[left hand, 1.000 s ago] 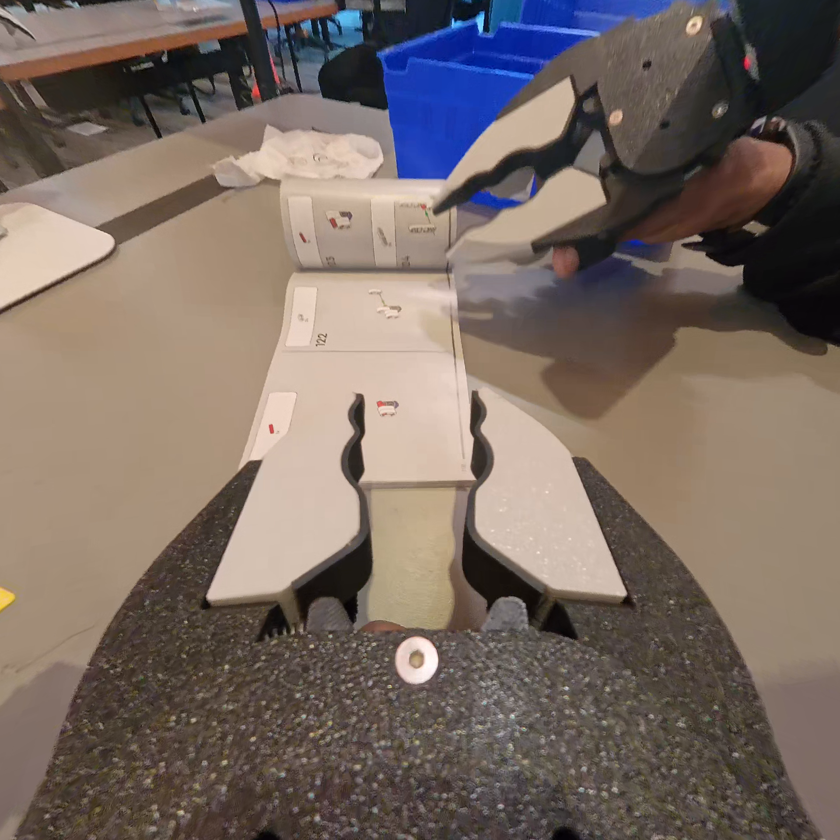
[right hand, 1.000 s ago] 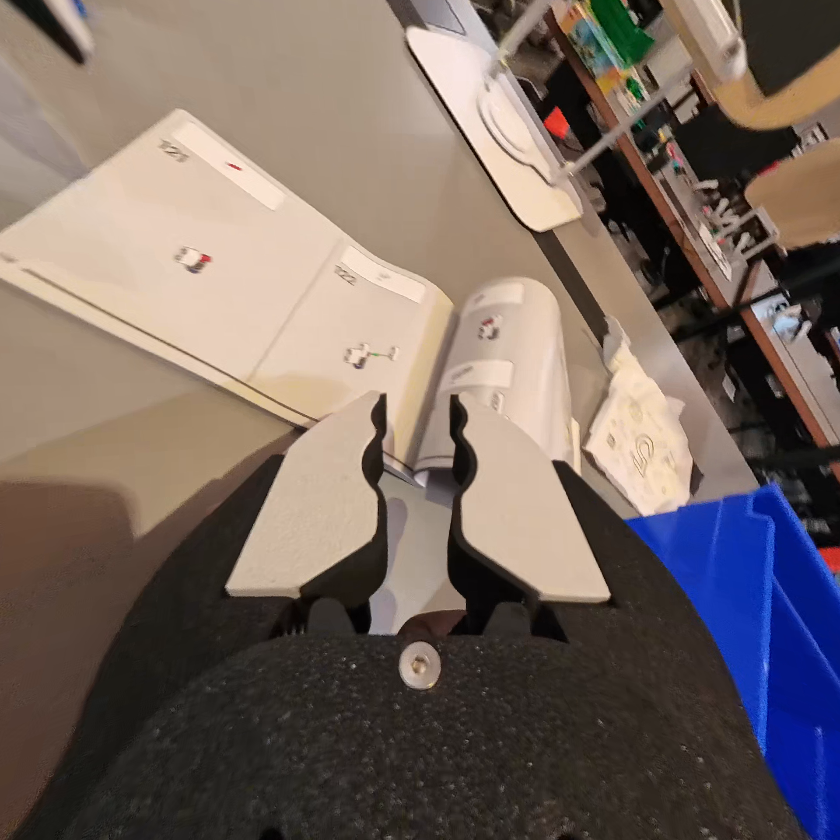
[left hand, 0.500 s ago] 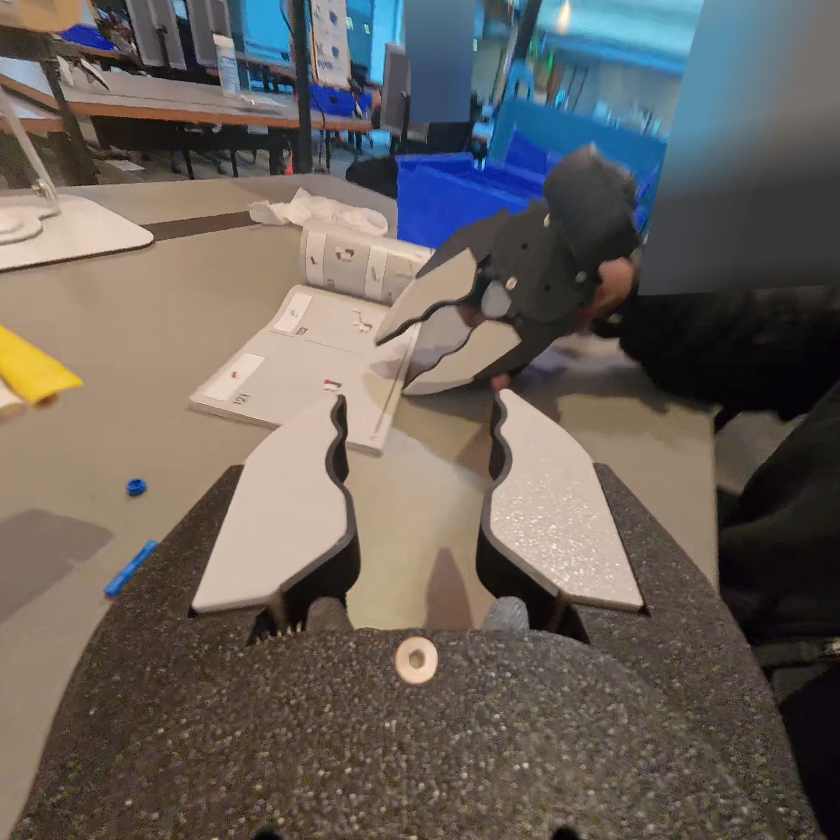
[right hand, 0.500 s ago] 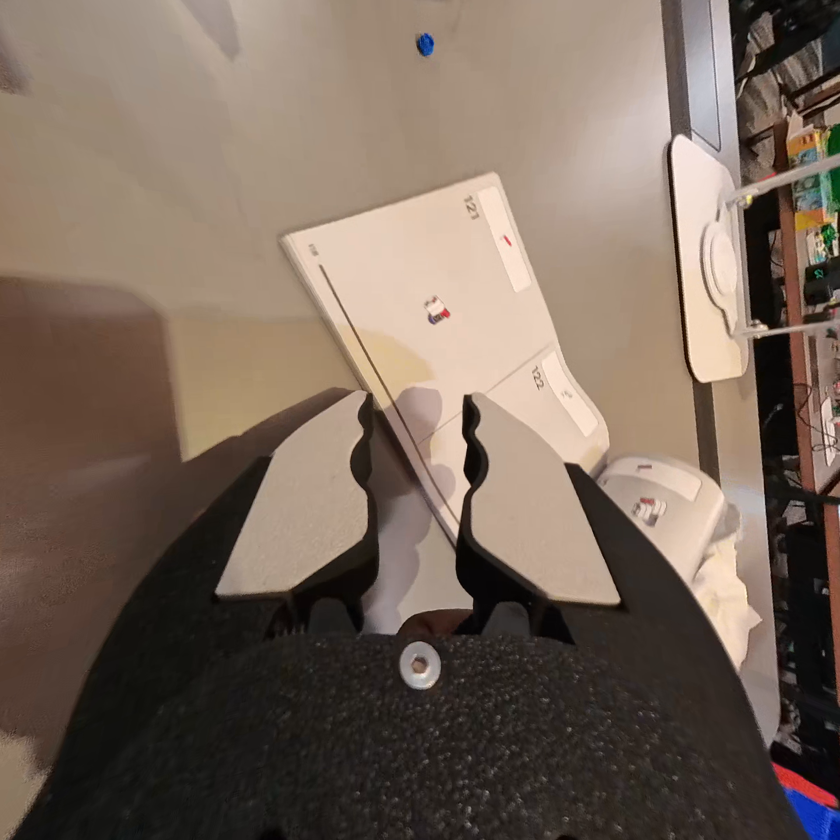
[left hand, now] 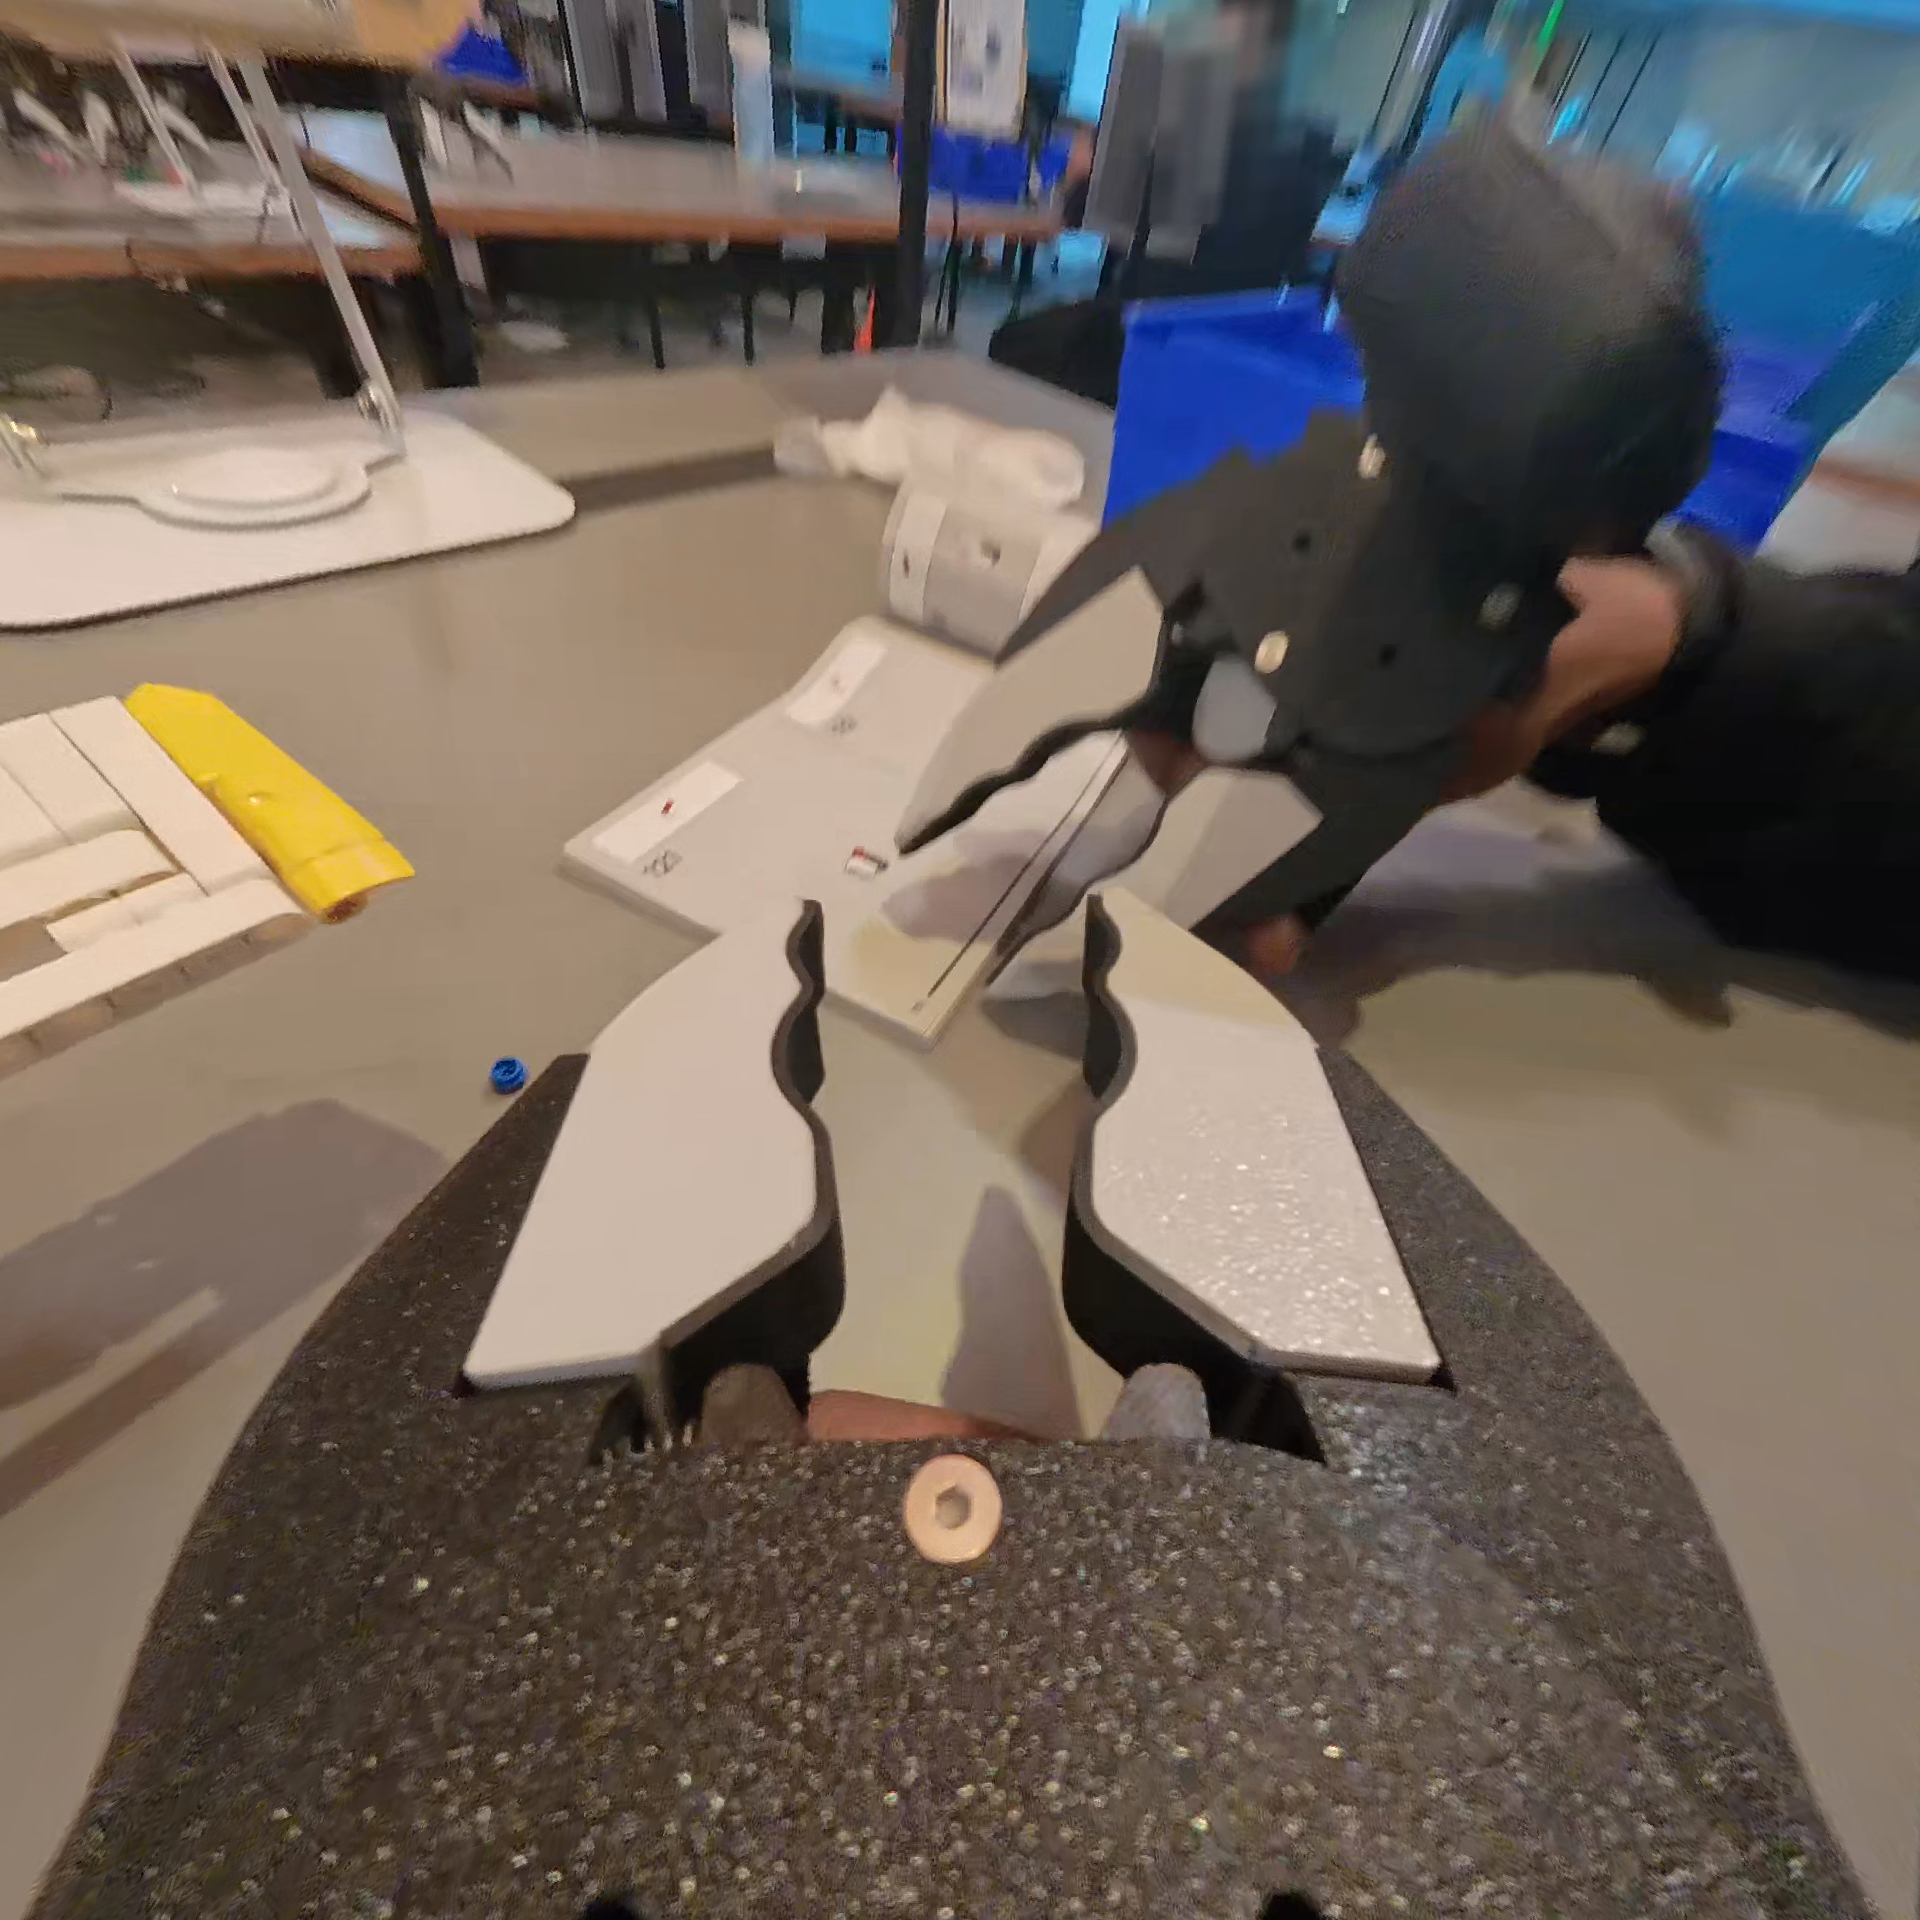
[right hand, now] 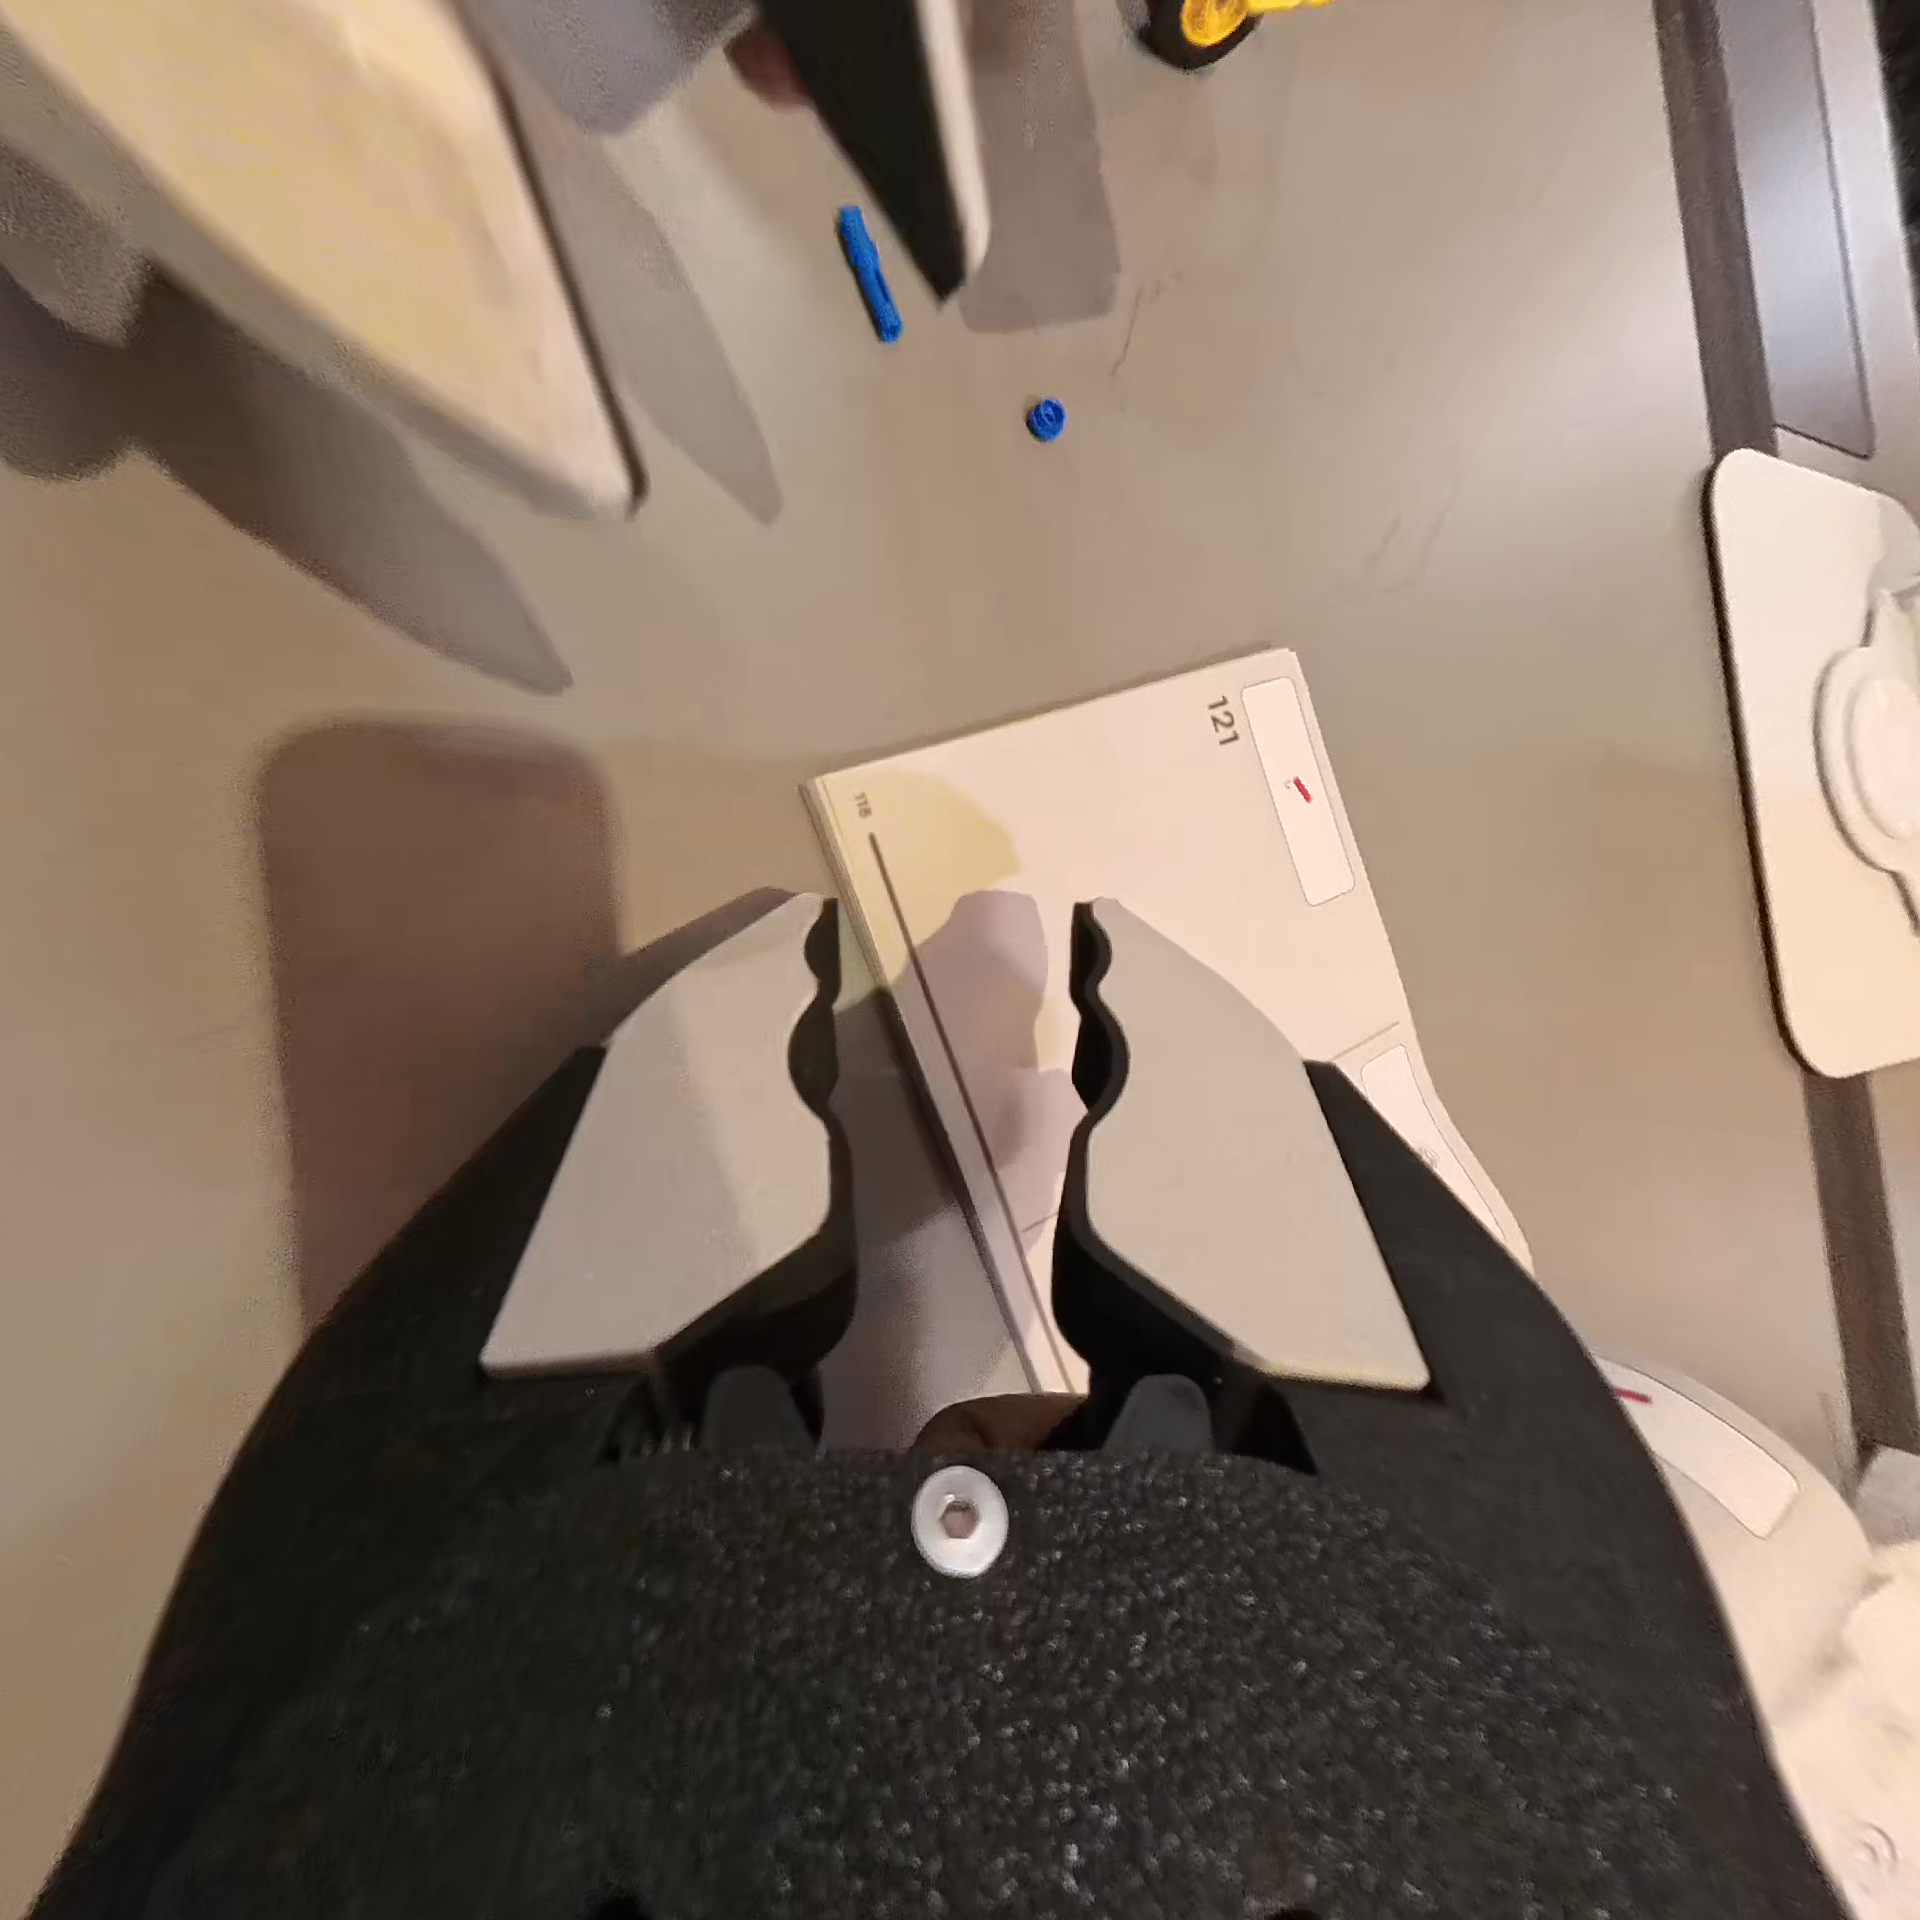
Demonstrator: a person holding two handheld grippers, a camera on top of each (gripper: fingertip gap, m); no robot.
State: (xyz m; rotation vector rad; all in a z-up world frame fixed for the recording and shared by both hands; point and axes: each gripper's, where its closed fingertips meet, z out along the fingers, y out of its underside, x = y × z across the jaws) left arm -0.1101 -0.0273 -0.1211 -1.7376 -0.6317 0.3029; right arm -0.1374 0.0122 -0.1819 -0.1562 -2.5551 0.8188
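Both jaws are seen parted and bare: the right gripper (right hand: 954,914) is poised over the open booklet (right hand: 1132,831) (long axis toward the rolled pages), the left gripper (left hand: 948,925) near its corner

left view low, right overhead; both see booklet (left hand: 790,790)

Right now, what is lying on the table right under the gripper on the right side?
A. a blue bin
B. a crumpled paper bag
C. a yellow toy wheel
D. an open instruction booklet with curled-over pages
D: the right gripper hangs open over the booklet, whose far pages curl into a roll.
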